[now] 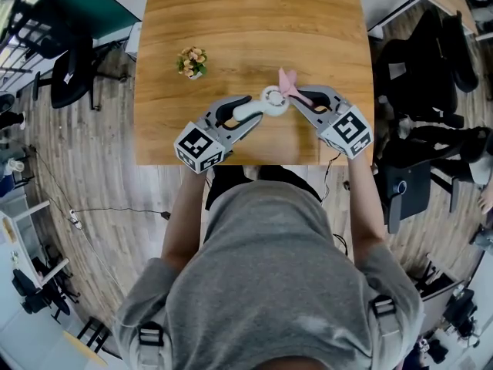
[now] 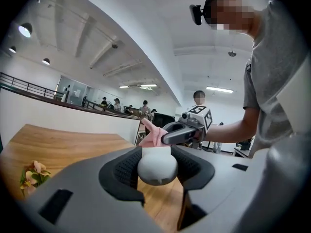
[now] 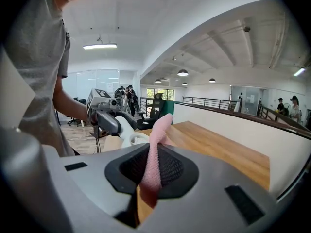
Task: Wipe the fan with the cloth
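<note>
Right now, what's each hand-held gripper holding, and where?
Left hand-held gripper: the small white plastic fan, by its rounded handle. Right hand-held gripper: the pink cloth, pinched near one end.

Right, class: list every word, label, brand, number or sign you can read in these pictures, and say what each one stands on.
None: no word, brand or number can be read in any view.
The marker cube on the left gripper: black-and-white squares only, no letters.
The marker cube on the right gripper: the same.
On the fan and the cloth: no print shows.
</note>
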Demonstrator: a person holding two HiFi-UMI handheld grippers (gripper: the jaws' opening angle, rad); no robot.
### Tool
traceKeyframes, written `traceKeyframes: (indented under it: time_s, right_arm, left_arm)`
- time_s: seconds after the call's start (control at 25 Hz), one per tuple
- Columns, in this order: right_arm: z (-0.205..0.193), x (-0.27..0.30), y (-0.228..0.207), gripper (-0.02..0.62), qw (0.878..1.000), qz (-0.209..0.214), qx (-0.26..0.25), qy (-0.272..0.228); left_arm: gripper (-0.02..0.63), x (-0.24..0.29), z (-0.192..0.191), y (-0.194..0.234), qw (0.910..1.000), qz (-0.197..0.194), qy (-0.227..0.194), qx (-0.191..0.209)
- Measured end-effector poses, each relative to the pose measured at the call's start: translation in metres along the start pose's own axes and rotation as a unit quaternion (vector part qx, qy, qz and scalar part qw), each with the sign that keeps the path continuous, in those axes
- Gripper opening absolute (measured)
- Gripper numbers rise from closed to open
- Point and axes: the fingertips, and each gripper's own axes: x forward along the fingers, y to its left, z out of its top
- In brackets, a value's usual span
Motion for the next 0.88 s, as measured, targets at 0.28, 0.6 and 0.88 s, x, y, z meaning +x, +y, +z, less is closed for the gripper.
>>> traceKeyframes:
  time_s: [0.28,0.6,0.88]
  right_arm:
    - [-0.032,-0.005,-0.006,0.043,0.998,-0.041,0.044,-0.003]
    - [-0.048,0.014,0.024,0.043,0.999,-0.017,0.045,0.012]
    - [-0.029,0.015,0.037,0.043,0.998,0.000,0.058,-0.022]
  left_arm:
    - [0.199,-0.002,0.009,0.008,0.9985,0.005,-0.034,-0.042]
    - [0.199,-0.008,0.032,0.013,0.9898,-0.002,-0.092,-0.109]
    - [0.199,-0.008,0.033,0.012,0.9899,-0.005,-0.088,-0.111]
